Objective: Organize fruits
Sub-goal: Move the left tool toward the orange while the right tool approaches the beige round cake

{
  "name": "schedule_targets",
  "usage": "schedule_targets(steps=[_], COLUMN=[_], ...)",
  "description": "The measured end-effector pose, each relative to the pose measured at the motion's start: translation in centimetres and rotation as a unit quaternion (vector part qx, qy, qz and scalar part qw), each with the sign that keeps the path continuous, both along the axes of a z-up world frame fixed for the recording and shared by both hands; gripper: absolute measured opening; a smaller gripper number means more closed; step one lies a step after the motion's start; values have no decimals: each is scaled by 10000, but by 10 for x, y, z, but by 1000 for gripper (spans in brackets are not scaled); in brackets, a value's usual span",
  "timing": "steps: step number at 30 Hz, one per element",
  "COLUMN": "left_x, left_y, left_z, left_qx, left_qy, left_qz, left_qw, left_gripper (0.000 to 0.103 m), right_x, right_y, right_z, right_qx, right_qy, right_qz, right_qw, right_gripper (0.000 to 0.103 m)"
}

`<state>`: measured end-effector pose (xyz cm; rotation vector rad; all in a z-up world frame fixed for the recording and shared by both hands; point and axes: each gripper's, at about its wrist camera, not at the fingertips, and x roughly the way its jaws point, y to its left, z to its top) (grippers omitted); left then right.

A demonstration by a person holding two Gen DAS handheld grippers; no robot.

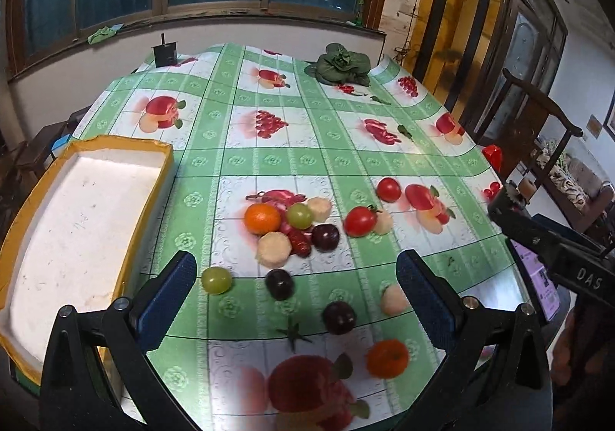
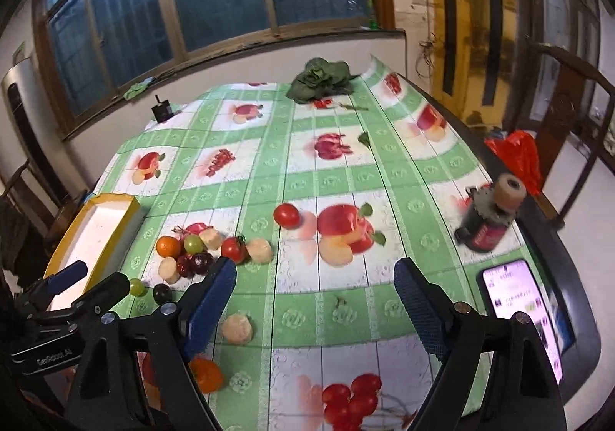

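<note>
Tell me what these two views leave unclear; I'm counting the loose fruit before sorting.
- Orange, right wrist view: partly hidden behind the right gripper's left finger.
- Foam tray, left wrist view: near end covered by the left gripper's fingers.
- Phone, right wrist view: screen too blurred to read.

Both grippers are black, angular frames. The left gripper (image 1: 296, 285) and right gripper (image 2: 315, 296) carry blue ribbed pads (image 1: 169, 296) and silver round screws (image 2: 461, 307). White letters "DAS" (image 1: 590, 279) mark one body at 3 o'clock.
</note>
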<state>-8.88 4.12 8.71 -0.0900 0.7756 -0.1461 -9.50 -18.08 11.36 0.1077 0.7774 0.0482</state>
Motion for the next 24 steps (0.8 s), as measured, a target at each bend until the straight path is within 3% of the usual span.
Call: schedule_targets(steps=[7, 11, 16, 19, 24], left_x=[-2, -7, -24, -33, -33], left_y=[3, 7, 24, 22, -3], left_z=[-6, -11, -24, -32, -46], left_qx=[120, 44, -283, -174, -101], left_qy=[-29, 97, 546, 705, 1311], left_qz=[-295, -353, -62, -127, -406], left_qw=[9995, 9993, 9981, 9973, 9905], left_gripper=[103, 103, 103, 103, 103], right_x=[-8, 0, 11, 12, 14], right_y=[4, 2, -12, -15, -4], right_z=[3, -1, -13, -18, -32], right_qx=[-345, -378, -399, -379, -332], right_qy=[-146, 36, 411, 486, 724], right_qz=[122, 302, 546, 551, 779], right_qw=[9992, 9988, 9969, 9966, 9938], right_gripper=[84, 79, 74, 74, 69])
